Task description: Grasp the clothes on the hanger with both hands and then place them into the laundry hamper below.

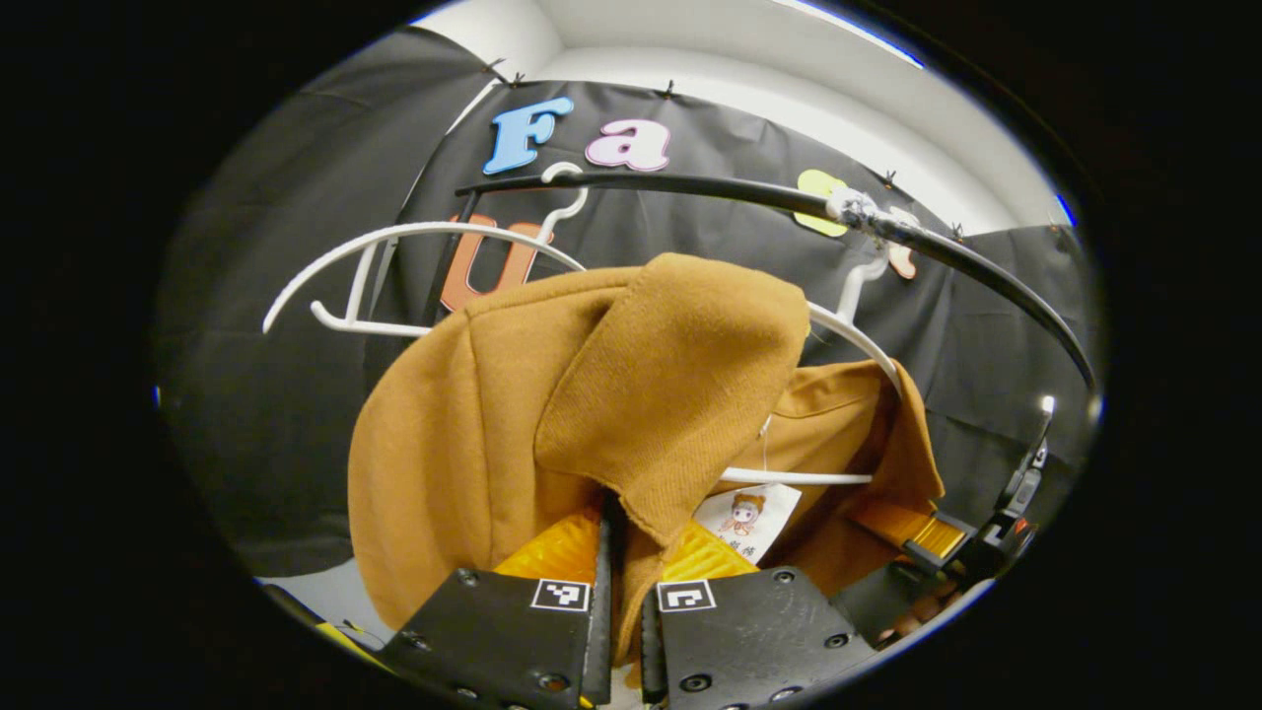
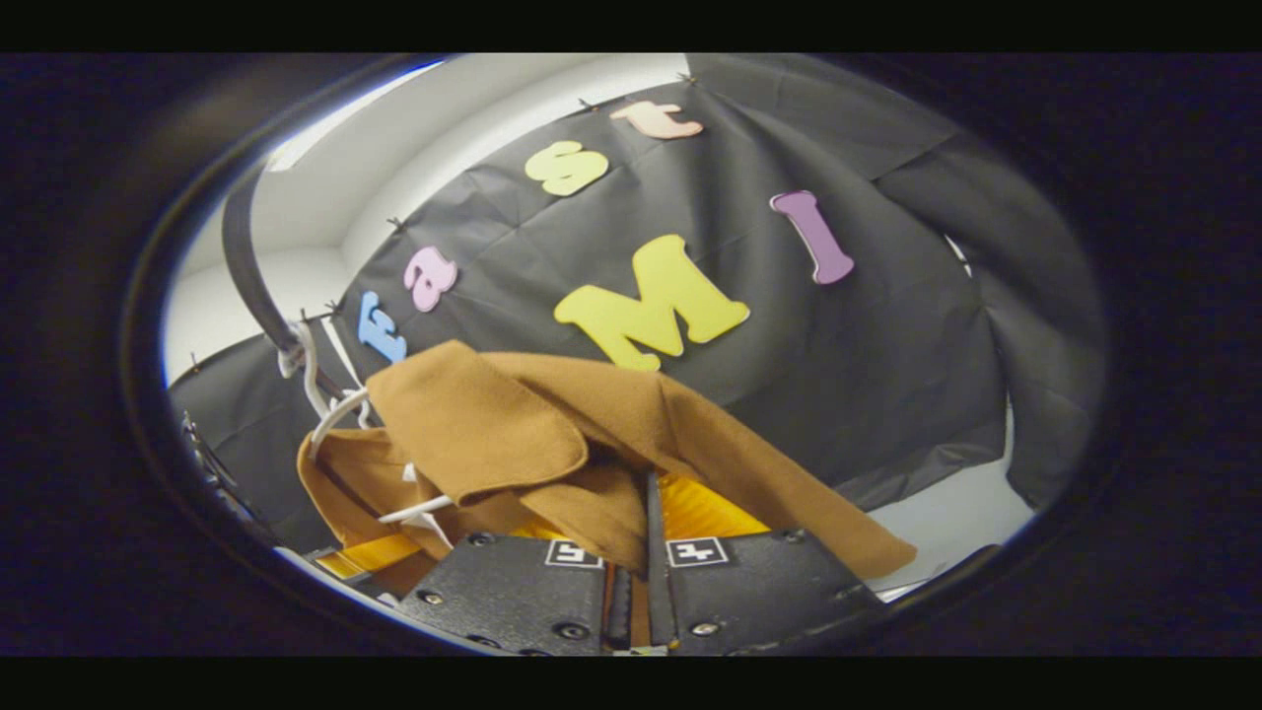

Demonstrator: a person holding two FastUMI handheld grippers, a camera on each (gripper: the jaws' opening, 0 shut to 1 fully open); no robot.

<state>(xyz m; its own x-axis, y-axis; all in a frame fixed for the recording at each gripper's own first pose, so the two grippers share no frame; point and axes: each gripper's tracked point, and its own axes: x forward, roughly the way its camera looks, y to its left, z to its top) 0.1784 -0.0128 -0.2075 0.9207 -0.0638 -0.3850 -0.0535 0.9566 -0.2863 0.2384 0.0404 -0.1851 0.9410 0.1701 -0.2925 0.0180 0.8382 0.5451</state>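
Two grippers, each clamped on brown cloth. Left gripper at bottom centre of the left gripper view, fingers pressed together over a fold of the brown garment. Right gripper at bottom centre of the right gripper view, pinching the same garment's edge likewise. Garment draped mid-frame, partly on a white hanger hooked over a black rail across the upper frame. Paper tag dangling just right of the left fingers. Second white hanger bare, upper left.
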